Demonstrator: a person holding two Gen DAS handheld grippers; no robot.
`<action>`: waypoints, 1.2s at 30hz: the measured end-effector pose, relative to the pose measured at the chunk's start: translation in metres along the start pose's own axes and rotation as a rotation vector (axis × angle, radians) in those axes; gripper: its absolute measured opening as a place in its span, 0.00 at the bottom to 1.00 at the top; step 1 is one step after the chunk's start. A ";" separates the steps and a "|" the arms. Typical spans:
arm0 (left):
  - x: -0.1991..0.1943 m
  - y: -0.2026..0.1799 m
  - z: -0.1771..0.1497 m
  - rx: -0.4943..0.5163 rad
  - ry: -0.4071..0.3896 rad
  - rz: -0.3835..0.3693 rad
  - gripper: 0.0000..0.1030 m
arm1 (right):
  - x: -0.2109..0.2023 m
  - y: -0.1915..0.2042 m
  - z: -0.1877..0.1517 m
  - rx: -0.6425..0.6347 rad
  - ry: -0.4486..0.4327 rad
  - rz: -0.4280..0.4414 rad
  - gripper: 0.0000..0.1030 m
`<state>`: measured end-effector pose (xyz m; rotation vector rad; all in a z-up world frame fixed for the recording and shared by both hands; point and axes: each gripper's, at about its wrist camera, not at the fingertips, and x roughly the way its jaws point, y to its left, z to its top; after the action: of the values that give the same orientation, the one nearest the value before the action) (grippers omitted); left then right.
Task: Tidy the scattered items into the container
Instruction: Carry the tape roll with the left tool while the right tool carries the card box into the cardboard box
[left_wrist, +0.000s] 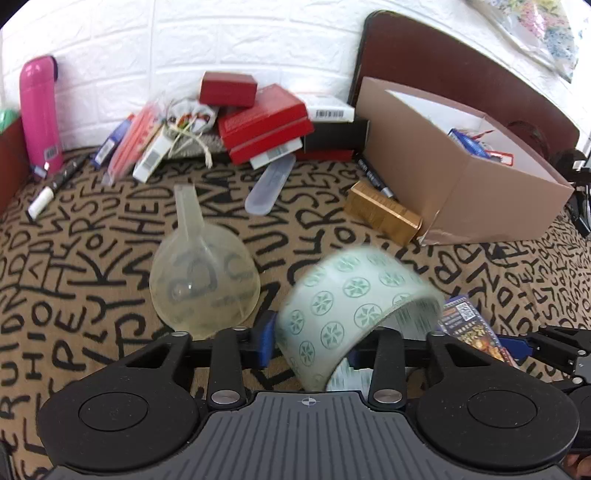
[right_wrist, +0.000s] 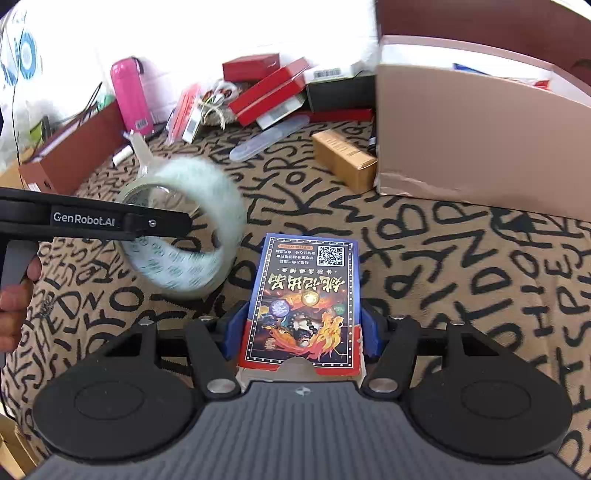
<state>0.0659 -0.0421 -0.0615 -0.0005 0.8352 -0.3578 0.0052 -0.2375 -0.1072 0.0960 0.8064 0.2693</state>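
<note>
**Both grippers loaded, carry to box pending**

Left gripper (left_wrist: 310, 343): fingers pinch a roll of clear tape printed with pale green pinwheel marks (left_wrist: 351, 306). One blue pad (left_wrist: 264, 341) presses the outer face of the roll; the other finger passes inside the ring, so the grip is on the roll's wall. The roll is motion-blurred in both views and appears lifted off the cloth.

Right gripper (right_wrist: 301, 328): fingers closed on a flat blue-and-red printed card box with a QR code (right_wrist: 306, 302), blue pads (right_wrist: 369, 328) against its two long edges. The box lies roughly level, pointing forward.

Container: open tan cardboard box with white inside (left_wrist: 458, 177), standing at the right rear of the letter-print brown cloth (left_wrist: 92, 258), already holding a few items. Well apart from both grippers.

Loose on the cloth: translucent plastic funnel (left_wrist: 203, 273), just beside the tape roll; gold-brown small carton (left_wrist: 382, 212), touching or nearly touching the box's front corner; clear oblong case (left_wrist: 269, 184); red boxes (left_wrist: 264, 122) stacked at the back wall.

Step judged: transport, with both picks made. Next move calls for raising each load over the box wall, then opening above the cavity. The wall looks tall, so clearance matters. The tape could swing or slip, as it is held by one wall only.
</note>
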 end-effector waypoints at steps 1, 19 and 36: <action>-0.001 -0.001 0.001 -0.002 0.004 -0.012 0.22 | -0.004 -0.003 0.000 0.009 -0.008 0.005 0.64; -0.029 -0.059 0.068 0.102 -0.102 -0.130 0.18 | -0.090 -0.046 0.038 -0.018 -0.225 -0.056 0.64; 0.053 -0.171 0.237 0.216 -0.183 -0.134 0.18 | -0.090 -0.158 0.166 -0.016 -0.374 -0.247 0.64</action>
<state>0.2172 -0.2521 0.0843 0.1104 0.6135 -0.5640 0.0981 -0.4115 0.0408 0.0289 0.4382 0.0211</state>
